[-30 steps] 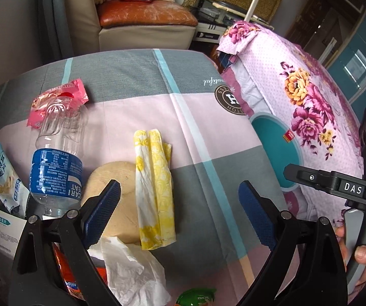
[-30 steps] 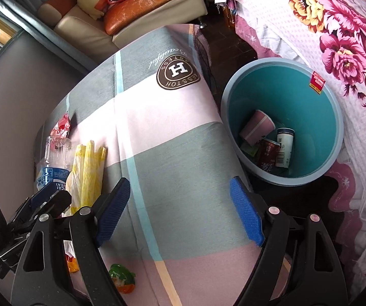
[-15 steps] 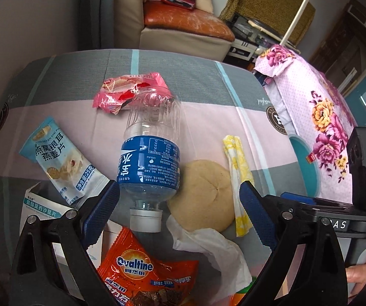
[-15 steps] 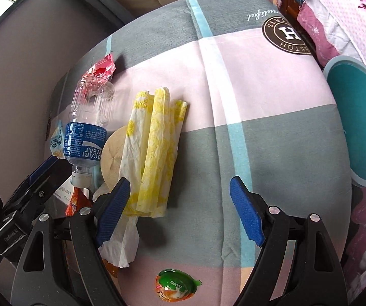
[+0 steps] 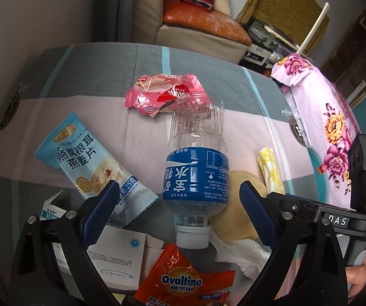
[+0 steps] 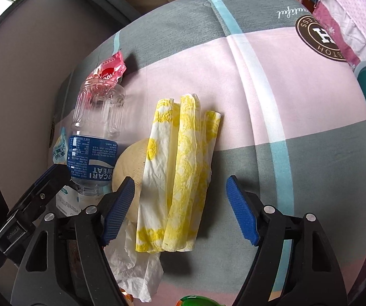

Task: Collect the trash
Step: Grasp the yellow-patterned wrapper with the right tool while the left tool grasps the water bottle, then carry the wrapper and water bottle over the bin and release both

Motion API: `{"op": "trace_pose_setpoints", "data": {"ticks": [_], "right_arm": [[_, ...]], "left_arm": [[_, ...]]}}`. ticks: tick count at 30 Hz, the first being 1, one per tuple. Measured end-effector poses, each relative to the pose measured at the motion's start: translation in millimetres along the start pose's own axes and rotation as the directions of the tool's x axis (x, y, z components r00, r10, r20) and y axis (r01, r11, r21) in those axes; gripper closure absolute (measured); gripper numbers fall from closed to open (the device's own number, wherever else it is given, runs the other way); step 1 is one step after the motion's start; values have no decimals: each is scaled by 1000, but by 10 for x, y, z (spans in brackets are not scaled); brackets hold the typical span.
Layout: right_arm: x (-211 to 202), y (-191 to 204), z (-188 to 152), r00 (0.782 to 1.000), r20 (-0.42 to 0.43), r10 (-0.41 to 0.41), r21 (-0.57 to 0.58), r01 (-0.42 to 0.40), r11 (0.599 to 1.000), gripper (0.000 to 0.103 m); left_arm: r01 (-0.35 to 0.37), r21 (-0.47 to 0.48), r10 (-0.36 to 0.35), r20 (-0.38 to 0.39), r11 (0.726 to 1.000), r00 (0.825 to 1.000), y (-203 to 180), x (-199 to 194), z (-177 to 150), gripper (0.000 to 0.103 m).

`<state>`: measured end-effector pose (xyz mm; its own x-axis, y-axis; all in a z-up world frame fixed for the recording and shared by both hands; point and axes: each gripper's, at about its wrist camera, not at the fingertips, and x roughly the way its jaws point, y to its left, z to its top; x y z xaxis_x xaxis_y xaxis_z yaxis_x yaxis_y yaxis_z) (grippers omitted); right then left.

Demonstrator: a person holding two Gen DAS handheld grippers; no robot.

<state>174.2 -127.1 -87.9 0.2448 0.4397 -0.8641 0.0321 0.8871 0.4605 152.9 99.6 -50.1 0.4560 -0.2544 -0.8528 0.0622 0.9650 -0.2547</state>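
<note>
The bottle (image 5: pixel 197 170) wore a blue label; beside it lay a yellow-printed white napkin (image 6: pixel 180 176), behind it a pink wrapper (image 5: pixel 162 93), on grey-and-pink checked cloth (image 6: pixel 272 107).

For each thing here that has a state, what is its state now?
Bottle: capped, empty, lying down.
Yellow napkin: folded, flat.
White tissue: crumpled.
Pink wrapper: crumpled.
Left gripper: open, empty.
Right gripper: closing around the yellow napkin, pads not touching.
</note>
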Motion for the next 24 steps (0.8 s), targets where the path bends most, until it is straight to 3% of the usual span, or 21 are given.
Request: {"op": "trace_pose_setpoints", "data": {"ticks": [3, 5, 7, 8, 10, 17, 18, 19, 20, 24], "right_arm": [[15, 3, -10, 1000, 8, 13, -5, -13, 1000, 43], [11, 24, -19, 999, 13, 38, -13, -38, 999, 54], [-8, 58, -31, 998, 12, 68, -23, -68, 997, 71], [-16, 101, -40, 998, 16, 54, -40, -54, 998, 75], [-42, 140, -58, 999, 19, 37, -63, -36, 997, 93], [-162, 51, -93, 999, 44, 4, -74, 0, 997, 94], [-193, 23, -96, 999, 51, -1, -72, 5, 997, 94], [-216, -4, -92, 998, 55, -2, -68, 6, 998, 94], [-235, -37, -87, 998, 58, -3, -61, 6, 998, 94], [-299, -131, -82, 997, 72, -9, -43, 12, 999, 94]], "left_arm": [[1, 2, -1, -9, 1000, 1000, 2, 49, 21, 8], [2, 8, -2, -13, 1000, 1000, -20, 87, 33, 8], [5, 16, -5, -16, 1000, 1000, -46, 123, 48, 8], [10, 18, -10, -18, 1000, 1000, -56, 145, 58, 8], [21, 13, -20, -30, 1000, 999, -64, 203, 75, 8], [13, 38, -11, -50, 999, 999, -124, 395, 127, 10], [7, 42, -5, -49, 999, 999, -130, 414, 126, 14], [3, 46, -1, -54, 999, 999, -137, 439, 122, 29], [8, 49, -5, -66, 999, 998, -148, 465, 107, 37], [-31, 53, 33, -34, 998, 999, -206, 405, 55, 37]]}}
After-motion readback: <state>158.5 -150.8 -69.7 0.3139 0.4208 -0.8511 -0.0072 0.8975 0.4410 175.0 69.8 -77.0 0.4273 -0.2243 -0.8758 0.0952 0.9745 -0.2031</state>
